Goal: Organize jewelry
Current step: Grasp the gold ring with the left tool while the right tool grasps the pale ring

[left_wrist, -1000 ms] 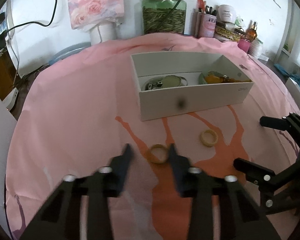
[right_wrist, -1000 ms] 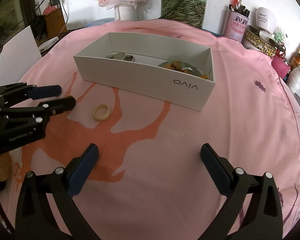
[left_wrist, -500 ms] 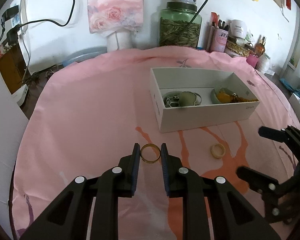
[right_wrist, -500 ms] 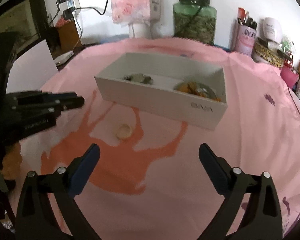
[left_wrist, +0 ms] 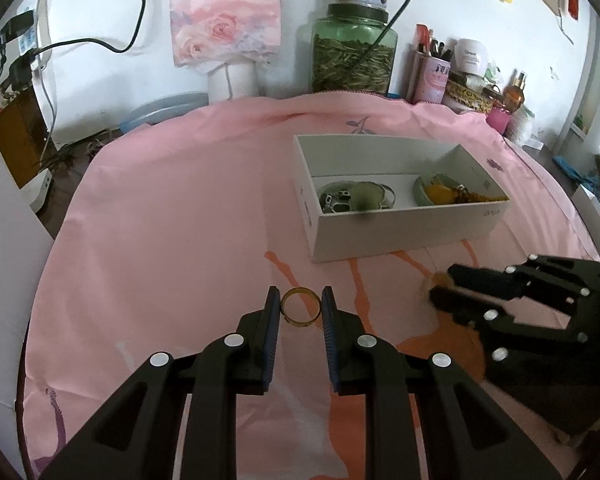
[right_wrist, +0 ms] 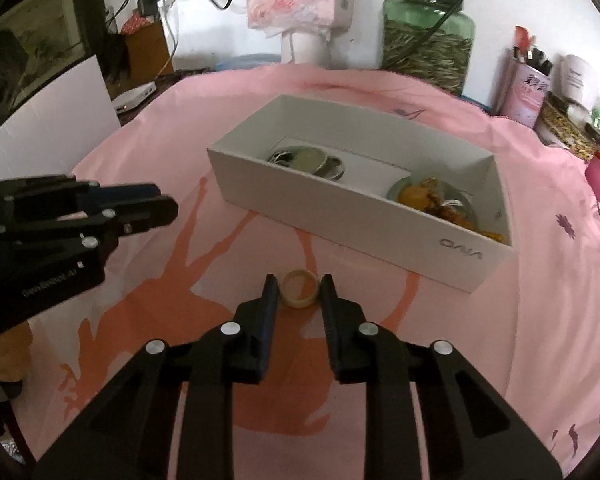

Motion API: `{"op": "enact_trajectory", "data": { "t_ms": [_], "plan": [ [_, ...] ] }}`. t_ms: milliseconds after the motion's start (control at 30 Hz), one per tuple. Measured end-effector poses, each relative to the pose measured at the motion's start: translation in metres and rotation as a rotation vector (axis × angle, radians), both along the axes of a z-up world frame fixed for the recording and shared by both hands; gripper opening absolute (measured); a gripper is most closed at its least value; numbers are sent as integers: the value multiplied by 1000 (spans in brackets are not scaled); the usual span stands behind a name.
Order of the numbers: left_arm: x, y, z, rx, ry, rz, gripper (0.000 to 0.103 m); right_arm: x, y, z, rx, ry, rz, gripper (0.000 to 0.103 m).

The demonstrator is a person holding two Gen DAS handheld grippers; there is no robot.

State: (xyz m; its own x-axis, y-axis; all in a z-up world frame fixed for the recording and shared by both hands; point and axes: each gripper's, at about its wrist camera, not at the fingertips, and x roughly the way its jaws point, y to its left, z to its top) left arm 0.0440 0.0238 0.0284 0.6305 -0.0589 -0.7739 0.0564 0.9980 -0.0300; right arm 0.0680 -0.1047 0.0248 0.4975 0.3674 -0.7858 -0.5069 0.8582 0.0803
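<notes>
In the left wrist view, a thin amber ring stands between the blue pads of my left gripper, which is shut on it. A wider cream ring sits on the pink cloth between the tips of my right gripper. Its jaws are closing, and the pads touch the ring's sides. Each gripper shows in the other's view: the right gripper at the right, the left gripper at the left. The white box beyond holds silver pieces on its left and amber pieces on its right.
A pink cloth with orange figures covers the round table. Along the back stand a green jar, a tissue pack and a pink cup of tools. A white board leans at the left.
My right gripper's jaws went from wide open to narrow around the cream ring, which now lies between its tips. My left gripper's jaws closed onto the amber ring.
</notes>
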Motion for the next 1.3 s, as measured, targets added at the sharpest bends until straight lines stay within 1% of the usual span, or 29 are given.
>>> {"op": "enact_trajectory", "data": {
  "t_ms": [133,233,300,467,500,633,667,700,867,1133,1300],
  "plan": [
    [0,-5,-5,-17,14,-30,21,-11,-18,6,11,-14,-24,21],
    [-3,-16,-7,-10,18,-70,21,-20,-36,5,15,-17,-64,21],
    [-6,-23,-8,-8,16,-101,21,-20,-43,5,40,-11,-82,21],
    [-8,-35,-15,16,31,-138,21,-22,-37,4,34,-8,-46,21],
    [-7,-36,-18,21,41,-138,21,-22,-36,2,30,-4,-42,21],
    [-8,-39,-18,40,31,-141,21,-22,-36,-1,24,15,-36,21],
    [-8,-39,-19,43,29,-142,21,-20,-35,-4,16,37,-32,21],
    [-8,-39,-18,45,28,-142,21,-20,-35,-4,17,39,-32,22],
    [-8,-40,-18,53,24,-141,22,-22,-35,-3,9,36,-31,22],
    [-8,-39,-17,41,26,-139,21,-21,-35,-3,10,36,-31,22],
    [-10,-36,-10,34,1,-127,21,-23,-38,2,36,14,-40,21]
  ]
}}
